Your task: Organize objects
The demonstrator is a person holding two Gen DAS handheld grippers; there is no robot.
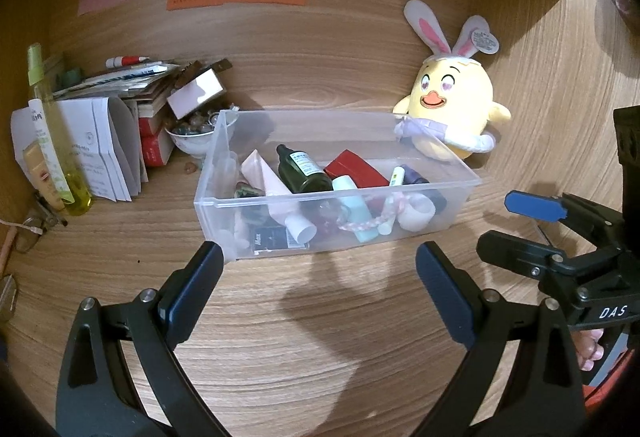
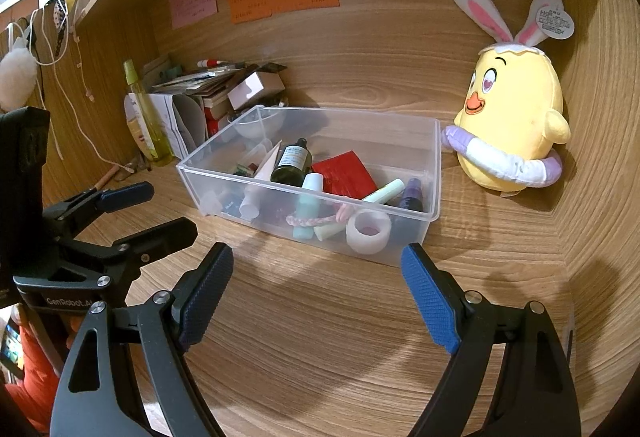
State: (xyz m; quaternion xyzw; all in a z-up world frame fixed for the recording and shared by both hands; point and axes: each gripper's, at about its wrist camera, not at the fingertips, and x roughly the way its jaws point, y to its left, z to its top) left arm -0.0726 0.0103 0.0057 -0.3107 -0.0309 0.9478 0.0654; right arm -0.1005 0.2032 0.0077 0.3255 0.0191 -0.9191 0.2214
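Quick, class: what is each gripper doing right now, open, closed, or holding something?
Left gripper: open, holding nothing.
Right gripper: open, holding nothing.

We read "DAS" in white on the black body of the right hand-held gripper [image 1: 536,225], seen from the left wrist view. From the right wrist view, "GenRobot.AI" stands on the left hand-held gripper [image 2: 160,213]. A small black box [image 1: 276,239] in the clear bin [image 1: 460,161] seems to read "Max". The writing on the wall notes and bottle labels is too small for us to read.
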